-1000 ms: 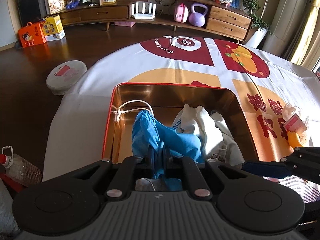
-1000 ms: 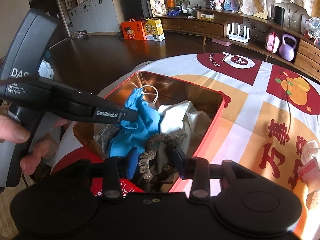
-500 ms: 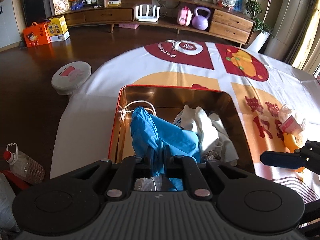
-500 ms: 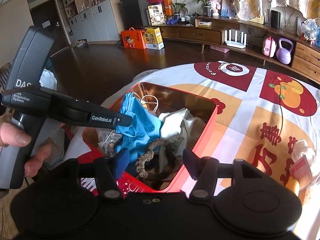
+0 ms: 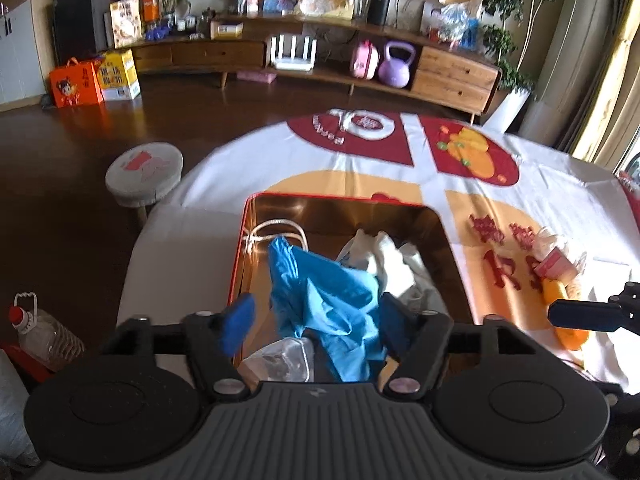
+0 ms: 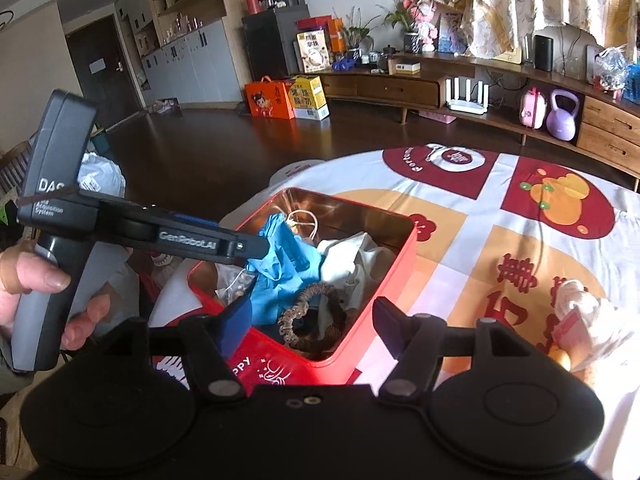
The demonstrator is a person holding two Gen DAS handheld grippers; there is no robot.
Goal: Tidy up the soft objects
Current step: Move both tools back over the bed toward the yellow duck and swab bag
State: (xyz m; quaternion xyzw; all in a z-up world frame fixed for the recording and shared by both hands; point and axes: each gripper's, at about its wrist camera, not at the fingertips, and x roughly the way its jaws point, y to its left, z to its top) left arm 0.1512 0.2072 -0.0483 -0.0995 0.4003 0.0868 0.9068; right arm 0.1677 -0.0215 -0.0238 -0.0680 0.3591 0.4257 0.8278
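Sunlit tablecloth [image 6: 460, 264] carries a red tin [image 6: 384, 280] holding a blue glove [image 5: 324, 292], white cloth [image 6: 352, 260] and scrunchie [image 6: 312, 316]; left gripper [image 5: 314, 320] and right gripper [image 6: 314, 320] both gape, empty.

The left gripper [image 5: 316, 326] stood with its fingers spread wide over the red tin [image 5: 240, 256]. A blue cloth [image 5: 328, 292] lay in the tin between them, beside a white cloth [image 5: 384, 256] and a white cord [image 5: 276, 228].
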